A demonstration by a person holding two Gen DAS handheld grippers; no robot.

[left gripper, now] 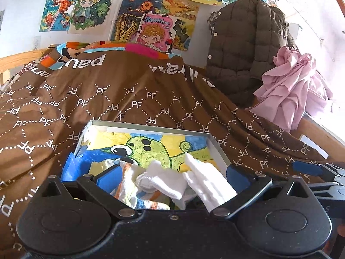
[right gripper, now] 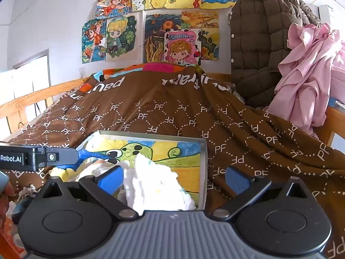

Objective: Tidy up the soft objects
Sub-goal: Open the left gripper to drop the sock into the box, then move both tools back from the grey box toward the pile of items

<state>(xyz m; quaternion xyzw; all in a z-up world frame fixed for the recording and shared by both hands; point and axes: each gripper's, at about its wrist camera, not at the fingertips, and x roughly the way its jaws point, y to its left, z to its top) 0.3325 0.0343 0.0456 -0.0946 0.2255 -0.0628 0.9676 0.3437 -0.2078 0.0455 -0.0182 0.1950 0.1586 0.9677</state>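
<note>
White sock (left gripper: 207, 183) lengthwise, toe toward quilt (left gripper: 129, 99)

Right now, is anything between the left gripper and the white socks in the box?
Nothing visible. The left gripper is open over the box, with the white socks directly between its fingers and no other item covering them.

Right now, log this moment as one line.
left gripper: open over socks | right gripper: open | tray: on brown bedspread
</note>
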